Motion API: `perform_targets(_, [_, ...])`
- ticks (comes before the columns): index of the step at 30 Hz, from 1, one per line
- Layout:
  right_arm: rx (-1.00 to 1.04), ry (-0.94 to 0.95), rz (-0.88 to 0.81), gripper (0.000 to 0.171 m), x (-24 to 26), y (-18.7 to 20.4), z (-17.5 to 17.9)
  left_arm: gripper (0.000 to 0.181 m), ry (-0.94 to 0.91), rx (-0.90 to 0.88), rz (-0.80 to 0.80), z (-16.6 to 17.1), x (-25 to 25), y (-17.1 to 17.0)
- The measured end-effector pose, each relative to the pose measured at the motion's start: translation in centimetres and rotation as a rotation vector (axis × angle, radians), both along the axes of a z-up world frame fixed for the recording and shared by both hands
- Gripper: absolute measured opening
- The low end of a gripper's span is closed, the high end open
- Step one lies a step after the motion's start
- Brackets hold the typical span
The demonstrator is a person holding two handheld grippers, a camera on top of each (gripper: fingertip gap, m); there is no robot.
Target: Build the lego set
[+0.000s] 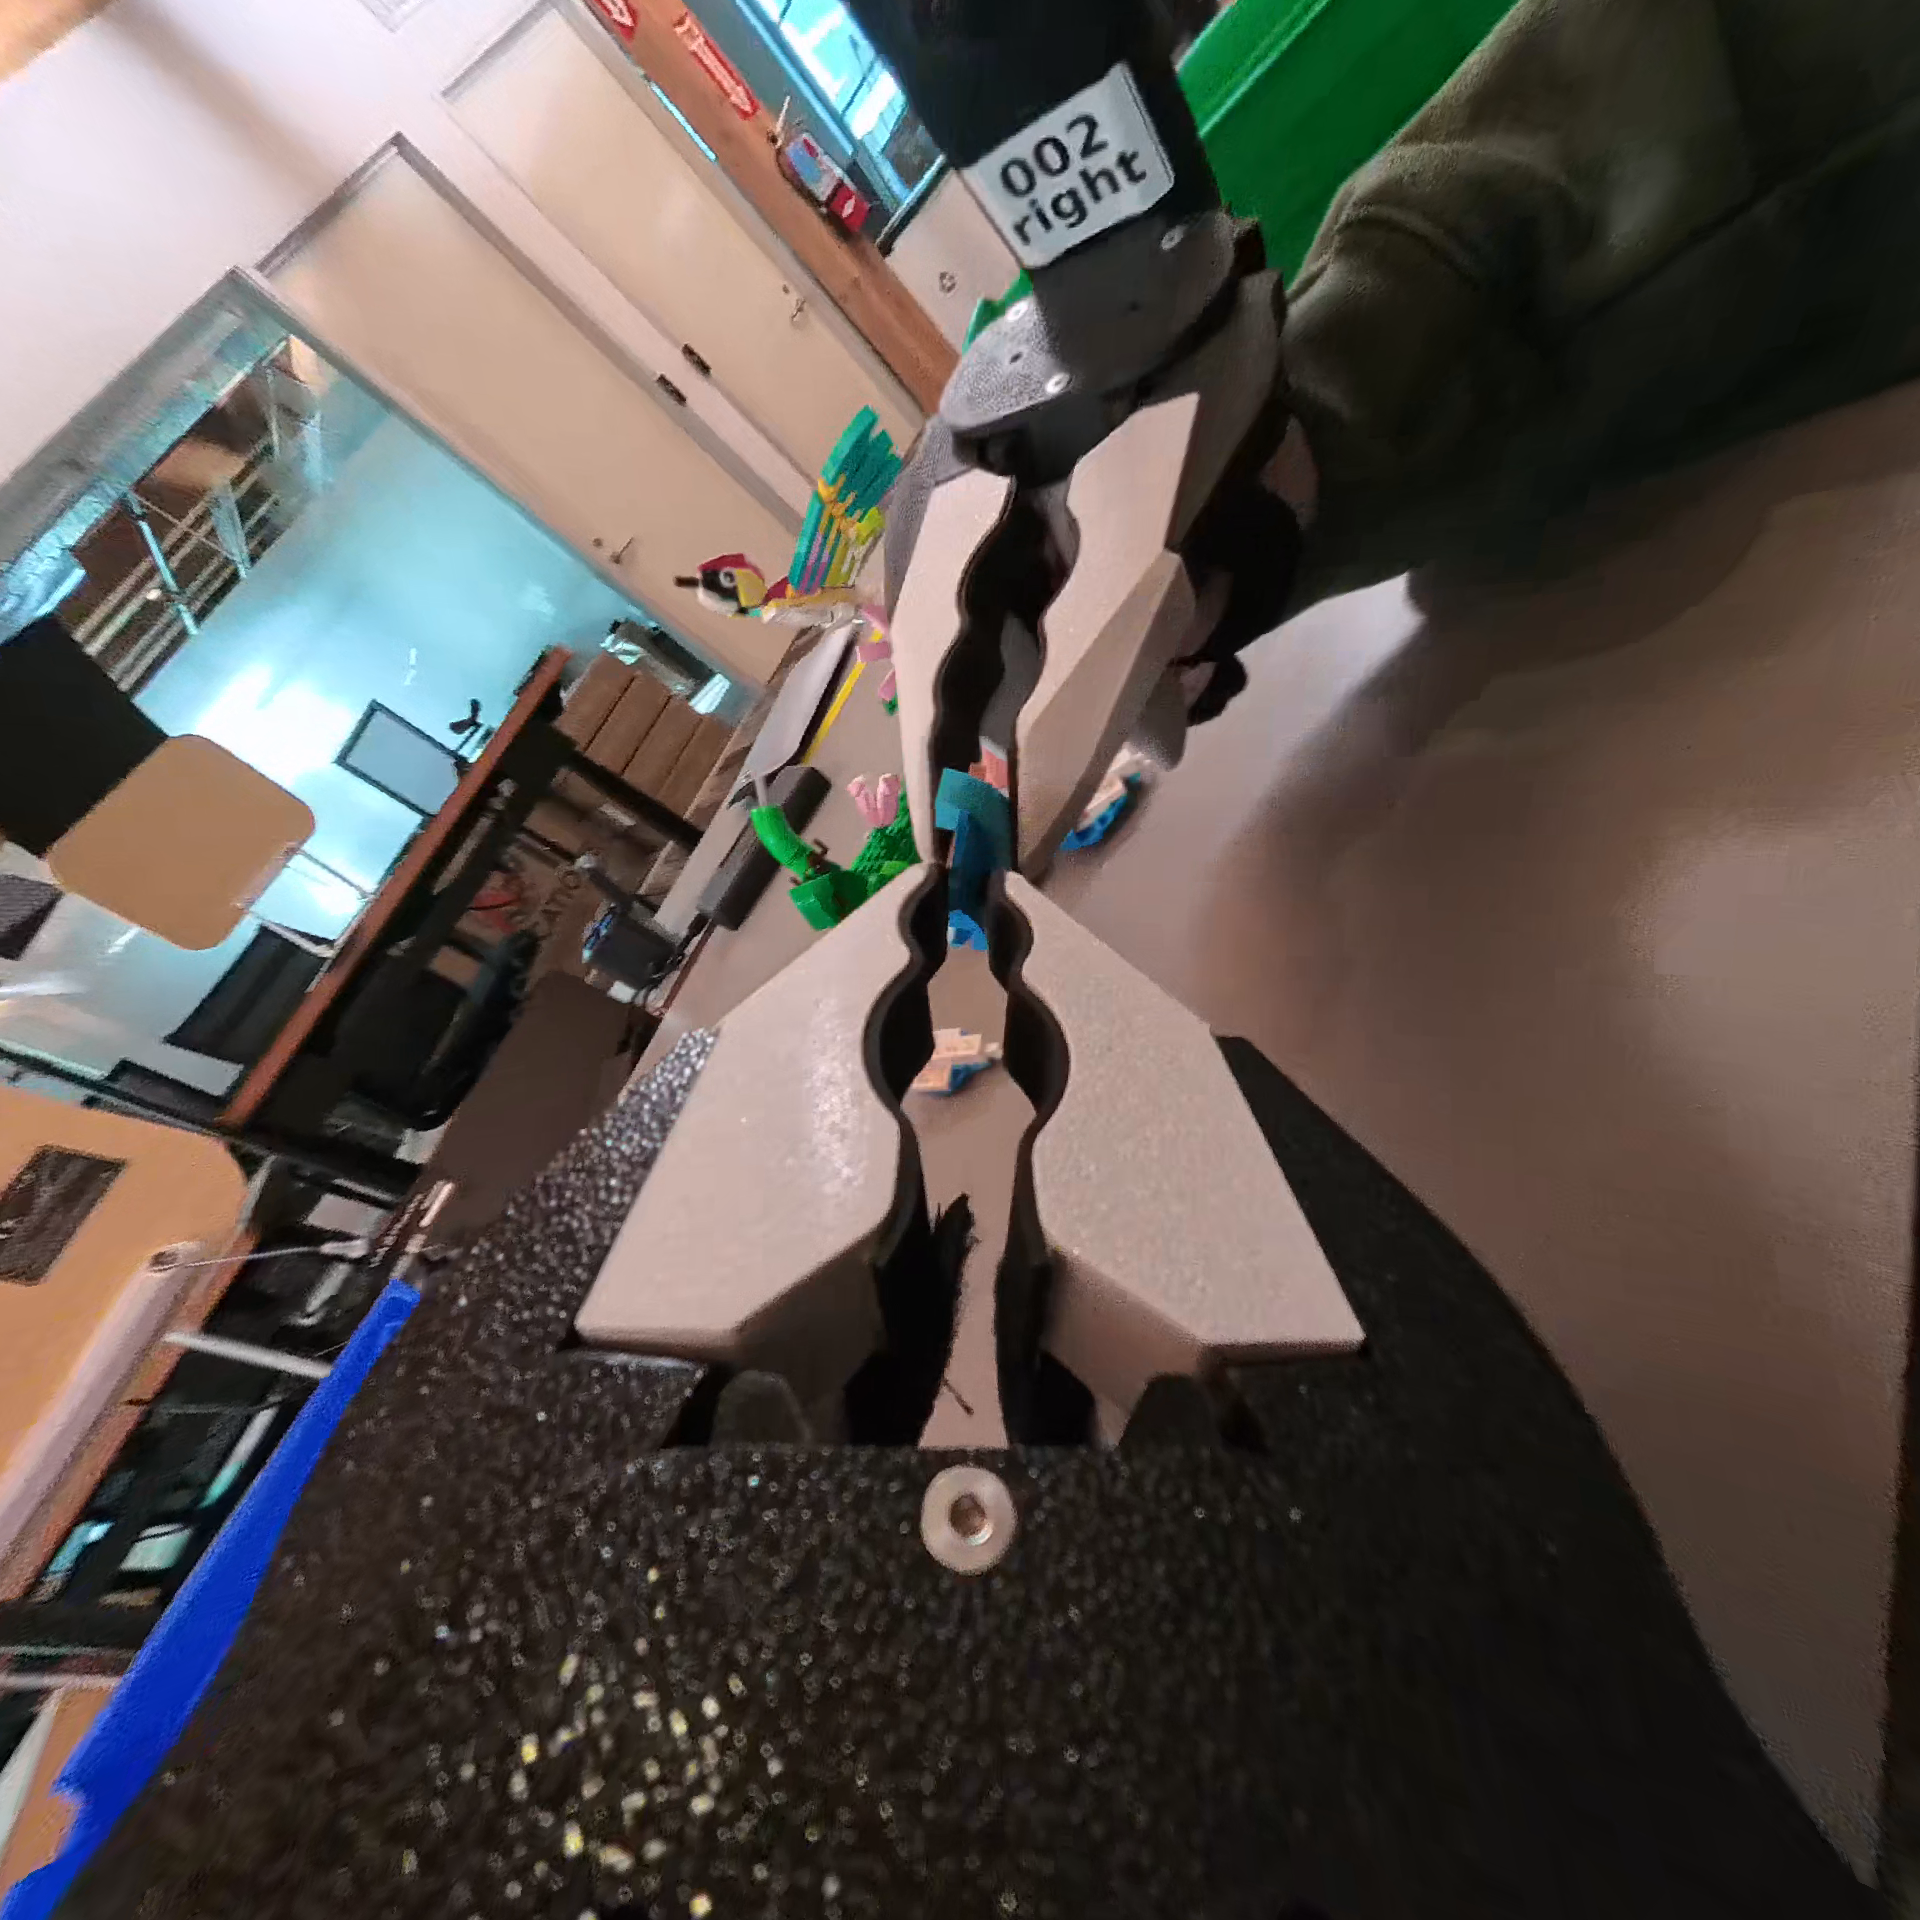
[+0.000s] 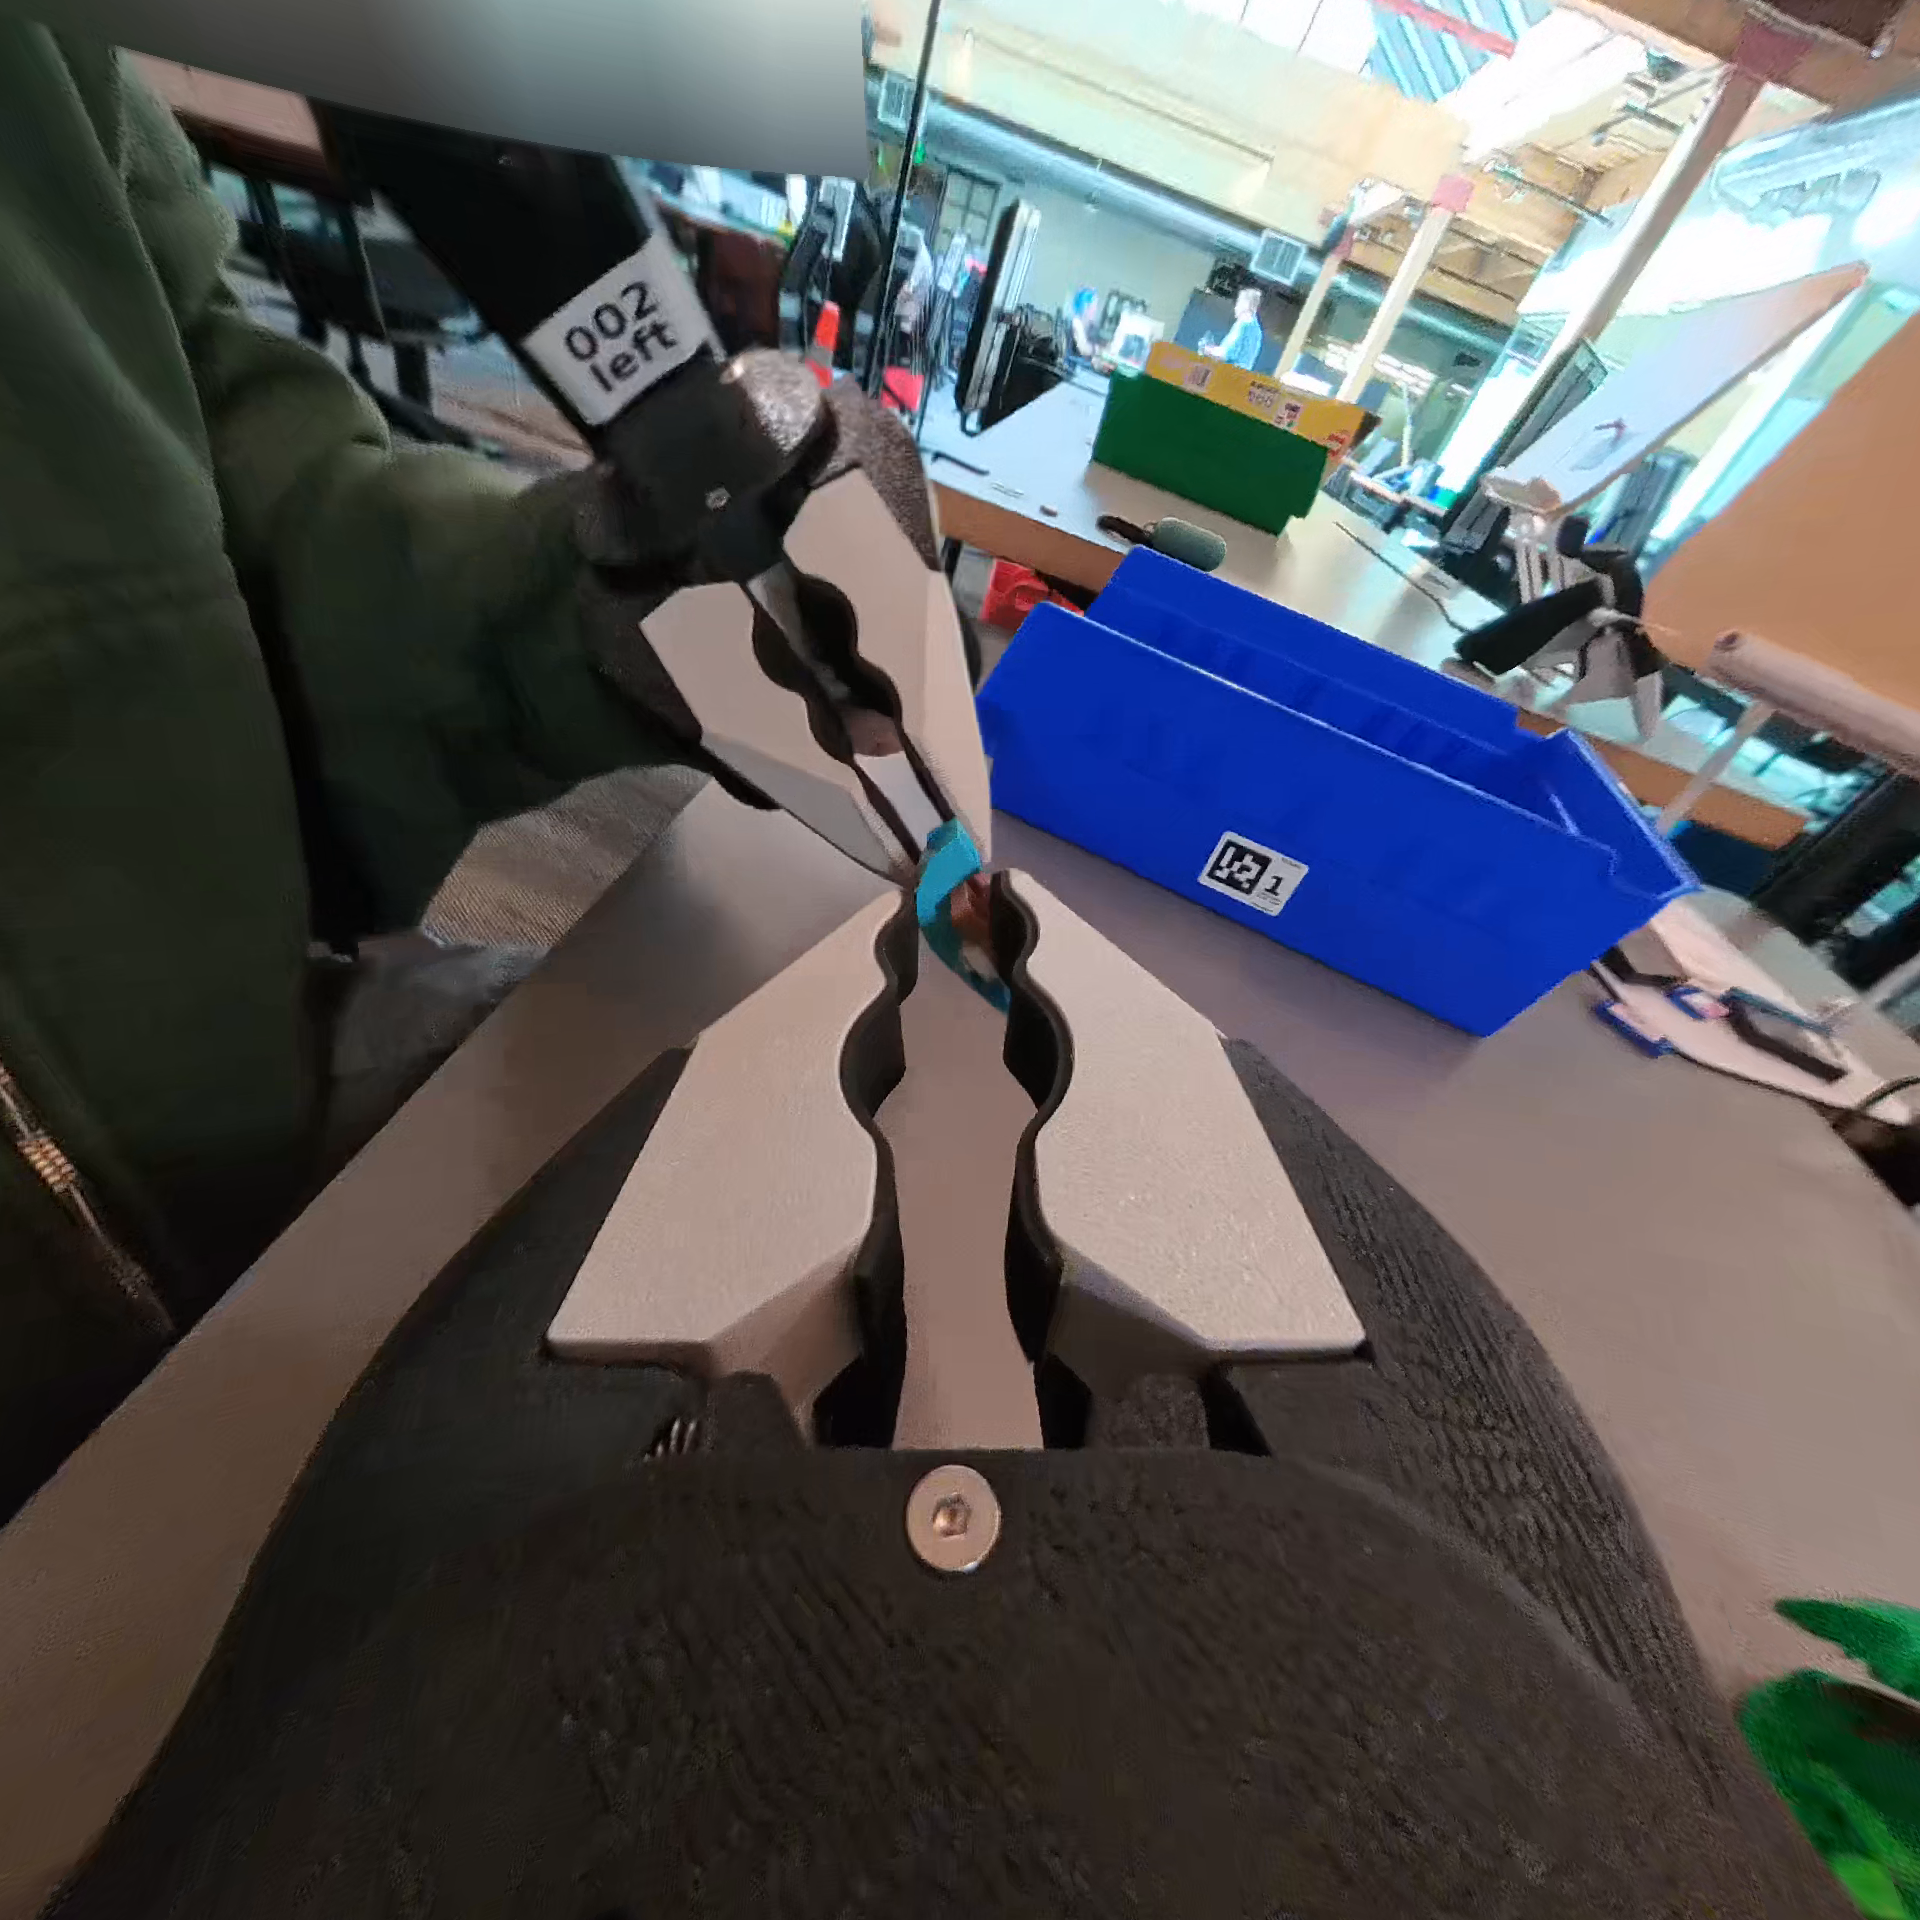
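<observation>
Both claws are brought tip to tip above the grey counter (image 2: 1351, 1195), and a small teal brick assembly (image 2: 951, 914) is pinched between them. The left claw (image 2: 940, 847) is pressed together on its upper end; the right claw (image 2: 951, 914) is nearly closed around its lower part, where a pink-brown piece is also seen.

A good hold is judged to depend on the two claws being kept in line, with the grip placed on flat brick faces and any force applied straight along the studs, not twisted.

In the left wrist view, the left claw (image 1: 966, 904) and right claw (image 1: 982, 831) are seen against a brick-built bird (image 1: 743, 592), green pieces (image 1: 831, 883) and a loose blue-white piece (image 1: 961, 1060). Only the right wrist view shows the blue bin (image 2: 1320, 790) just beyond and a green bin (image 2: 1205, 457) farther off.
</observation>
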State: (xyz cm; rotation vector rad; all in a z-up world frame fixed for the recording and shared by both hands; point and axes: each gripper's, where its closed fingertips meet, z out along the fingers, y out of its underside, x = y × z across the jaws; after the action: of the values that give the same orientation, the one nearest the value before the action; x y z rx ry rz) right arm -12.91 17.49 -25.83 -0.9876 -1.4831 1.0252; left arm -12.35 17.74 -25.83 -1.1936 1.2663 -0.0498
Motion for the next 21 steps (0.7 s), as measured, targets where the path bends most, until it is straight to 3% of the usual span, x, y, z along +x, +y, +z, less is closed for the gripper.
perform_targets(11, [-0.053, -0.035, -0.041, 0.012, -0.7, 0.9, -1.5, 0.004, 0.219, 0.194, 0.097, -1.5, -0.9, 0.9])
perform_targets(16, [0.237, -0.069, -0.127, 0.015, -0.8, 1.1, -2.3, 0.003, 0.242, 0.247, 0.123, -2.9, -1.2, 1.4])
perform_targets(19, [0.194, -0.027, -0.125, 0.043, -0.4, 1.3, -1.4, 0.003, 0.088, 0.132, 0.081, -2.1, -1.2, 1.2])
perform_targets(21, [0.134, -0.017, -0.125, 0.047, -0.1, 1.7, -1.1, 0.003, -0.122, -0.049, 0.026, -0.9, -1.2, 1.0])
